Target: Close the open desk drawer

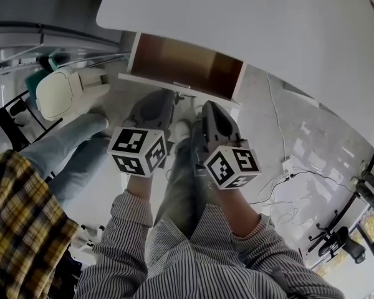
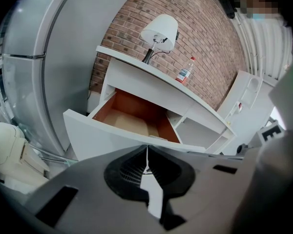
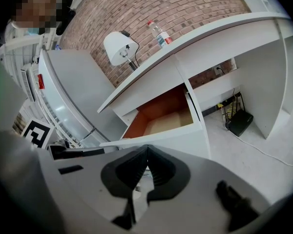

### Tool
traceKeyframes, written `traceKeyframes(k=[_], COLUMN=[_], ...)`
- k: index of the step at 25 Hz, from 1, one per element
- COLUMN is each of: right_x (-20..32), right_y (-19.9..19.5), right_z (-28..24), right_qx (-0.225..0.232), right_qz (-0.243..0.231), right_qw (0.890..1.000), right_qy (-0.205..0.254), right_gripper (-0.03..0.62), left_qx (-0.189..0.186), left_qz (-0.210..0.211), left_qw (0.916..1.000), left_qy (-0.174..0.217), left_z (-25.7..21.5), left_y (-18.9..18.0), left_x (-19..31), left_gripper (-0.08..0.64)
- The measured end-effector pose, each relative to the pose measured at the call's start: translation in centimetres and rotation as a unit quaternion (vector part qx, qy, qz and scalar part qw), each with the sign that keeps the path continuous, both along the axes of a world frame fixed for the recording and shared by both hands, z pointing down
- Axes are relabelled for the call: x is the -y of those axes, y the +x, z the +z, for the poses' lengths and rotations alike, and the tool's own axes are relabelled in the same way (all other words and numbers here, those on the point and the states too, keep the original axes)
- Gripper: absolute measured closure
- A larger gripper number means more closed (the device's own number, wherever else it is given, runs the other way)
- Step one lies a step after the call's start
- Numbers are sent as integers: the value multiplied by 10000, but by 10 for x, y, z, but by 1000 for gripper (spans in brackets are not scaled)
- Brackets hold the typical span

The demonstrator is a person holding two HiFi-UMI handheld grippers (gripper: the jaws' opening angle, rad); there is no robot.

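Left gripper (image 1: 164,98): jaws together with nothing between them, nose aimed at the white front panel of the drawer (image 1: 186,67). Shut jaws probably serve as a blunt pushing tip, since closing needs no grasp.

Drawer: pulled well out from under the left end of the white bench (image 1: 268,23), with its brown interior open upward and seemingly empty. Its long axis is the front panel, which runs side to side, parallel to the bench edge. Its line of travel lies across that axis, so the open end points toward the person and closing means a push away from the person, back under the bench top.

Right gripper (image 1: 210,108): jaws likewise pressed together and empty, held just beside the left one and facing the same panel. Two tips spread along the panel would likely keep the drawer square on its runners. Whether either tip already touches the panel cannot be told from these views.

On the bench top, against the brick wall: a lamp (image 2: 161,29) and, to its right, a bottle (image 2: 184,71), both well apart from the drawer.
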State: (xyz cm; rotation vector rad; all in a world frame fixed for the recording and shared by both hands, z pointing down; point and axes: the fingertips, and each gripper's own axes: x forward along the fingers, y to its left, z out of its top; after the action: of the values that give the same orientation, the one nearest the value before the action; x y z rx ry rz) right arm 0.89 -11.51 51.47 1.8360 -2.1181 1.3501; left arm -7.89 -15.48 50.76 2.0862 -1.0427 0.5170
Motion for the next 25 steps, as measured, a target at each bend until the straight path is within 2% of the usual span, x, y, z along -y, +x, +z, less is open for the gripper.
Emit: traceKeyframes(k=[25], right_x=[8], right_y=[5], right_z=[0], right_qx=[152], right_qz=[328], right_qw=[9993], right_qy=[-51], right_gripper=[577], left_qx=[-84], left_qz=[-133], left_qw=[9999], left_qy=[-27], left_z=[0], left_y=[4], left_x=[7], left_gripper=[540])
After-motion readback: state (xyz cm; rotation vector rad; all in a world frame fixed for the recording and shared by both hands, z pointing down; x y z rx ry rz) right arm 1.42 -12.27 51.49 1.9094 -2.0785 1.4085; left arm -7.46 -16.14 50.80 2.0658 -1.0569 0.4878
